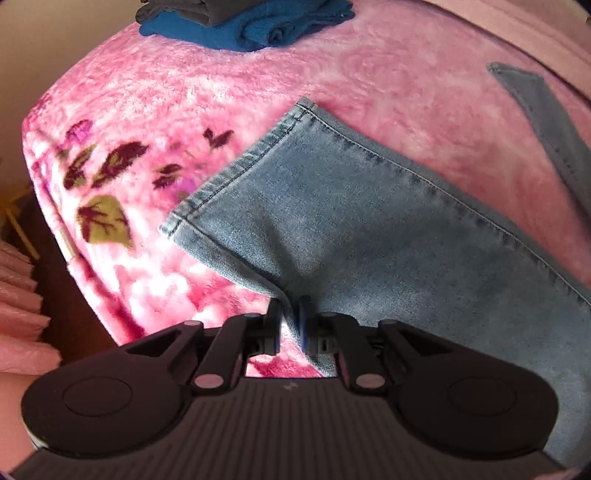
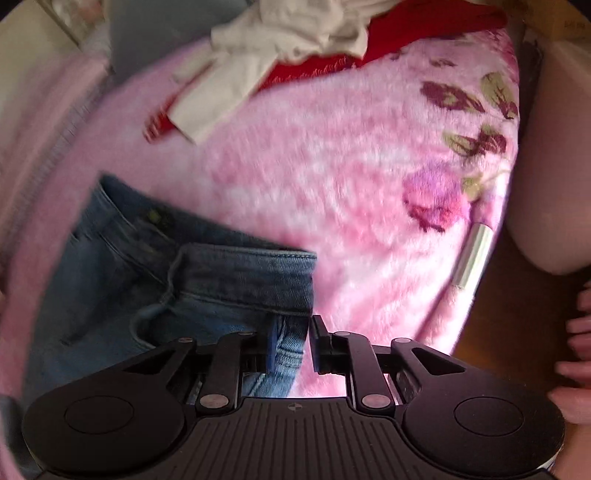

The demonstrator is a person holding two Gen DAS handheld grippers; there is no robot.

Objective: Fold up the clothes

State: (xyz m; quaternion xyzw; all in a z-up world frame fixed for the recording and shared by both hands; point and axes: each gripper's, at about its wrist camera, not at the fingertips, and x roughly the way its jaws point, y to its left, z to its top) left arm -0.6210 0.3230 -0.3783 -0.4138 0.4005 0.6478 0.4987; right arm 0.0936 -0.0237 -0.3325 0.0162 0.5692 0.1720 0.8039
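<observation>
A pair of light blue jeans lies on a pink floral blanket (image 1: 229,92). In the left wrist view one leg (image 1: 351,229) with its hem runs up to the left; the other leg's hem (image 1: 535,110) shows at the far right. My left gripper (image 1: 290,314) is shut on the near edge of the leg. In the right wrist view the waistband (image 2: 243,273) lies at lower left. My right gripper (image 2: 291,332) is shut on the jeans' edge just below the waistband corner.
A folded blue and grey stack of clothes (image 1: 243,26) sits at the blanket's far edge. A white garment (image 2: 266,48) on a red one (image 2: 424,29) lies at the far side in the right wrist view. A metal tube (image 2: 472,254) runs along the blanket's right edge.
</observation>
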